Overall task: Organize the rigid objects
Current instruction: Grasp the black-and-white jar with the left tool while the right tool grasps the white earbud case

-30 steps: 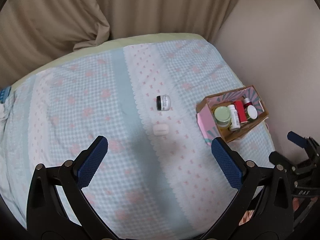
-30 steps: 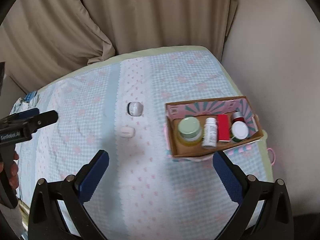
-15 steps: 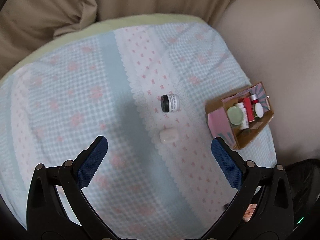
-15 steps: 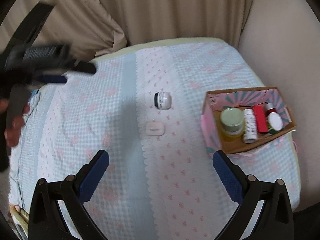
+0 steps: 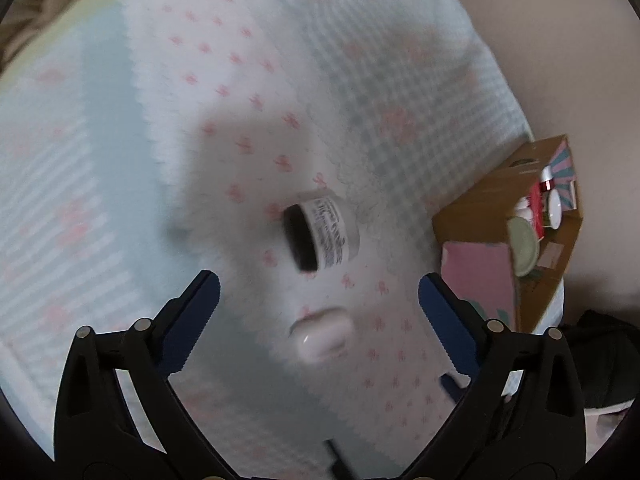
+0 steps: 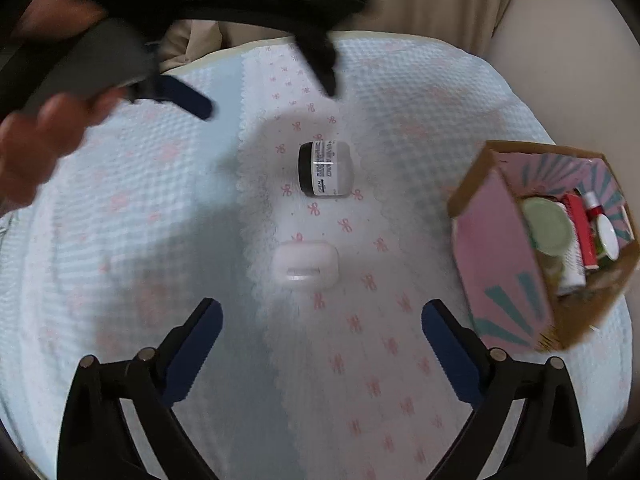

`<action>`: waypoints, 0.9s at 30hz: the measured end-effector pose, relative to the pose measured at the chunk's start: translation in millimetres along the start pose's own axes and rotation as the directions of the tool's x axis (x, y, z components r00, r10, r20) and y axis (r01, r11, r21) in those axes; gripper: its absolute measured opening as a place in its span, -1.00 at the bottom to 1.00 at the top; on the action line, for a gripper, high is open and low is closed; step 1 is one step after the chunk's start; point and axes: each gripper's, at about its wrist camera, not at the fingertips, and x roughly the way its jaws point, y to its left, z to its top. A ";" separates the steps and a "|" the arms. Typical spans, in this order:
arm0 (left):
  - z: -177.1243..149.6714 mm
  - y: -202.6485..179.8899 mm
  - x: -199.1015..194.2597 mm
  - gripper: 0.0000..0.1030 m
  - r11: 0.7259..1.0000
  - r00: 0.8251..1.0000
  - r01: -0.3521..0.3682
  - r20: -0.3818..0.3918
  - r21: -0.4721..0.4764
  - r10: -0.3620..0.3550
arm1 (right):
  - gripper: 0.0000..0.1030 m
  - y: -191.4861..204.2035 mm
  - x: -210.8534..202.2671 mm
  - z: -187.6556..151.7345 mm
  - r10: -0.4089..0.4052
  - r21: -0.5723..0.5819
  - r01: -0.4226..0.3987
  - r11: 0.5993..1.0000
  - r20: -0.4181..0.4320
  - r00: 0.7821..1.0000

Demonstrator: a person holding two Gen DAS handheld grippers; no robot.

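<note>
Two loose items are left on the cloth (image 6: 120,240) outside the box (image 6: 504,264): a jar (image 6: 325,169) lying on its side and a white case (image 6: 306,266), both well to the left of the box, the case nearer the cameras than the jar. The left gripper (image 5: 320,308) is spread wide and holds nothing; the case sits just ahead of its fingers, roughly between them. The right gripper (image 6: 320,336) is likewise spread and empty, with the case centred ahead of it. The step in hand is judged to be a pickup of the case, probably by the left gripper. It would be done well if the fingers were lowered either side of the case's short width and closed gently, since the smooth shell may slip and the cloth may bunch. Only the right view shows the left hand (image 6: 36,148) and its gripper above the cloth, left of the jar, and the box's contents are seen more fully there; in the left view the box is seen edge-on.
</note>
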 end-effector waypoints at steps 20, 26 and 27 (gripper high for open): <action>29.1 -9.8 89.5 0.13 0.999 0.999 -0.005 -0.039 0.046 0.007 | 0.09 16.0 96.4 3.1 0.000 -0.011 0.000 1.000 0.022 1.000; 24.1 -3.6 82.7 0.12 0.999 1.000 0.003 -0.021 0.042 -0.002 | 0.09 15.6 94.4 3.1 0.012 -0.030 -0.011 0.999 0.014 1.000; 22.1 -2.1 79.6 0.12 0.999 1.000 0.001 -0.017 0.040 0.000 | 0.09 15.2 94.6 3.7 0.014 -0.032 -0.013 0.999 0.012 1.000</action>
